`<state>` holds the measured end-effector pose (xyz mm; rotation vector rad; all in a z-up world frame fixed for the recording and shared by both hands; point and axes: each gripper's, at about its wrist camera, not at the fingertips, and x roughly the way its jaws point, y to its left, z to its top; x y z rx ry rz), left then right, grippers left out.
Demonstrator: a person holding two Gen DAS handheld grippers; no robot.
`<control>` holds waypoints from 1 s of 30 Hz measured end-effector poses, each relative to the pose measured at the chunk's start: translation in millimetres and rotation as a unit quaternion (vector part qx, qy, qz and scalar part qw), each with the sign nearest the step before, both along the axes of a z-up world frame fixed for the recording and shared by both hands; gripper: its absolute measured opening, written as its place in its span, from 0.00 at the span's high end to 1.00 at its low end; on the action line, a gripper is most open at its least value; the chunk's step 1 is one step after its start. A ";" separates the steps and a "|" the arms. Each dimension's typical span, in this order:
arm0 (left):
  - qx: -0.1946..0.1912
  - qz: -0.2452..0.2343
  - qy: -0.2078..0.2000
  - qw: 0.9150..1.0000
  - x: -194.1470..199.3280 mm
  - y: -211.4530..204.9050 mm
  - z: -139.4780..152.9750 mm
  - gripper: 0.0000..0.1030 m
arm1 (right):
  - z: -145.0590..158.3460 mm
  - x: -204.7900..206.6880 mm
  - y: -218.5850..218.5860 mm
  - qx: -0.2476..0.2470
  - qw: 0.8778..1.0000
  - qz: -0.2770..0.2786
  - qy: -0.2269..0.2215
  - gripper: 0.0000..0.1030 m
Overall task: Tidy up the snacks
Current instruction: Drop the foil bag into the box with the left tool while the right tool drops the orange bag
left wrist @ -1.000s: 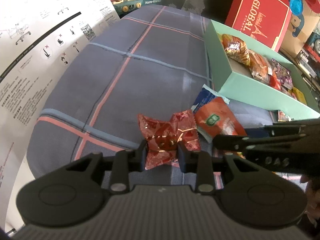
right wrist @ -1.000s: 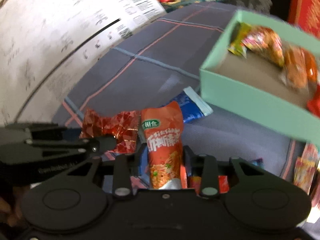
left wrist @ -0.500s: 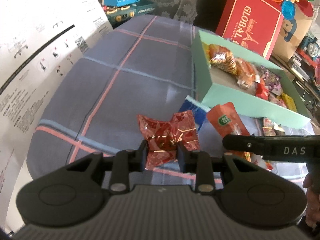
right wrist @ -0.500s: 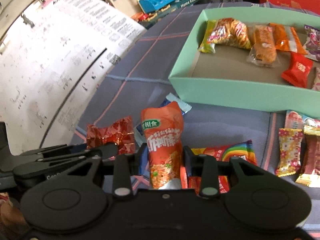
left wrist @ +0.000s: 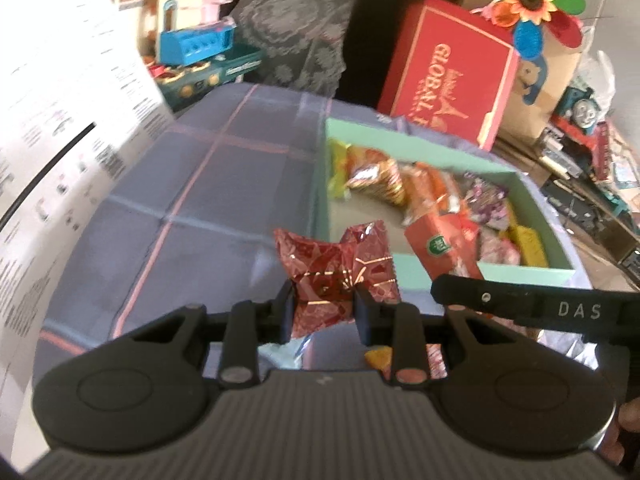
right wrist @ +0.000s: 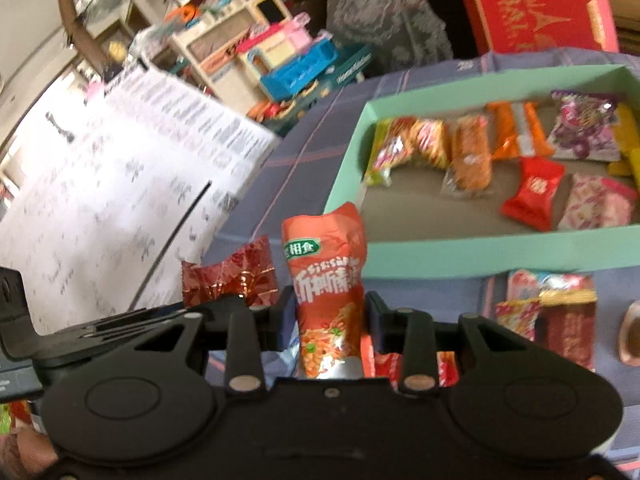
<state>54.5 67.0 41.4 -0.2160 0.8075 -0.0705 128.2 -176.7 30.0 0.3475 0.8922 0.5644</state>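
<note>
Plaid cloth [left wrist: 224, 184] under mint box [right wrist: 480, 256]. Left gripper [left wrist: 325, 312] clamps red foil packet [left wrist: 340, 268]; right gripper [right wrist: 329, 320] clamps orange pouch [right wrist: 326, 276]. Only the right view shows loose snacks [right wrist: 548, 308].

We have both tools up side by side. Our left tool [left wrist: 324, 308] has its two fingers pressed in on a red foil packet [left wrist: 340, 276], pinched at the middle. Our right tool [right wrist: 330, 320] is clamped the same way around an orange pouch [right wrist: 326, 292], which stands upright between its fingers. In the left wrist view the right tool's arm crosses just to the right, very near ours.
</note>
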 end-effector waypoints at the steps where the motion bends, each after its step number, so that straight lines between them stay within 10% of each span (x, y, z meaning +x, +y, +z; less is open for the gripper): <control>1: 0.001 -0.005 -0.004 1.000 4.2 -3.3 2.3 0.72 | 2.3 0.9 -3.5 0.003 1.000 -0.006 -0.003 0.66; 22: 0.025 -0.041 0.005 0.999 135.1 -45.5 -16.4 0.71 | -13.0 115.6 -14.3 0.020 0.994 -0.107 0.030 0.64; 26: 0.027 -0.033 0.012 0.999 142.2 -42.3 -23.9 0.28 | -18.0 128.4 -8.2 0.016 0.993 -0.112 0.037 0.49; 28: 0.036 -0.028 0.003 0.999 140.7 -41.5 -23.3 0.11 | -15.8 130.1 -8.1 0.016 0.993 -0.109 0.032 0.14; 30: 0.036 -0.024 0.001 0.999 139.8 -39.9 -22.4 0.01 | -12.3 128.6 -7.9 0.008 0.993 -0.113 0.017 0.06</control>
